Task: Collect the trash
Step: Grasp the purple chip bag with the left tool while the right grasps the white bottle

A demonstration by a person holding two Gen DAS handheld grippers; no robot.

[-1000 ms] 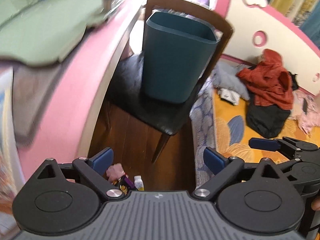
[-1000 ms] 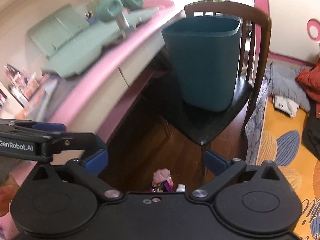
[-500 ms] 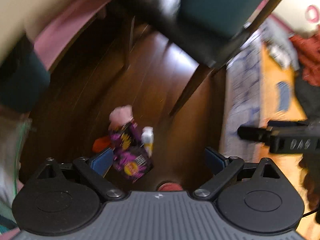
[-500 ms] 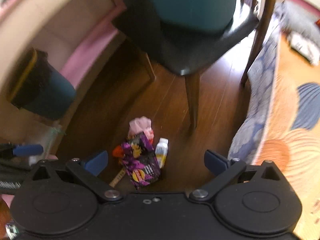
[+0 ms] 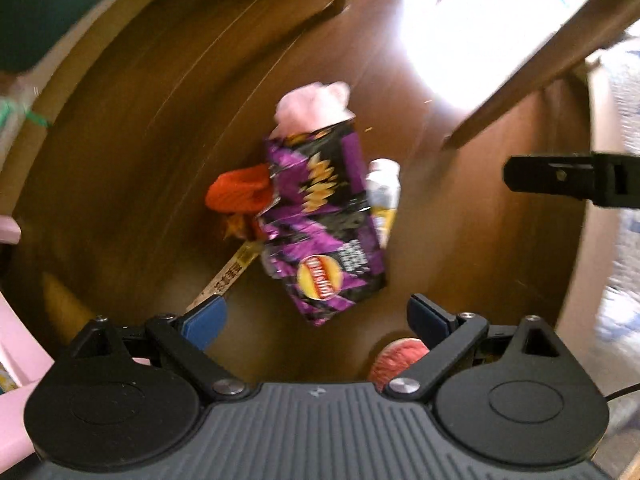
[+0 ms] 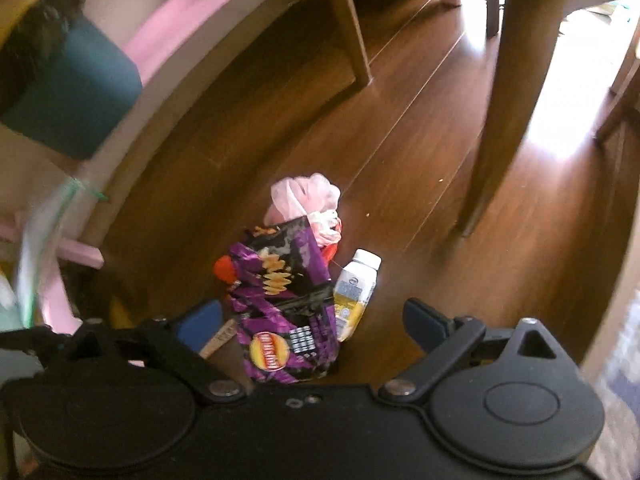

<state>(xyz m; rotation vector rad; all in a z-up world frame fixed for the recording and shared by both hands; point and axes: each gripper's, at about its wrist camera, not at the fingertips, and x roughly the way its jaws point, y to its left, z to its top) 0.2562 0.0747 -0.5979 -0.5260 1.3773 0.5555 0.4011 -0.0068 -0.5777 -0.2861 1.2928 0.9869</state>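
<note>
We see our left gripper [image 5: 316, 316] at the lower edge of its frame: black linkage arms, silver pivot screws, blue finger pads [image 5: 204, 318], two round black discs and a ribbed grey plate. Our right gripper [image 6: 316, 320] is all black, with blue pads [image 6: 422, 322] and small centre screws.

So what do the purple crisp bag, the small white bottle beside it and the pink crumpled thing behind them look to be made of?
Purple crisp bag: glossy printed plastic film, creased, catching glare. Small white bottle: smooth opaque plastic with a yellow printed label, probably. Pink crumpled thing: thin, translucent and bunched, likely a plastic bag, though tissue is possible.
</note>
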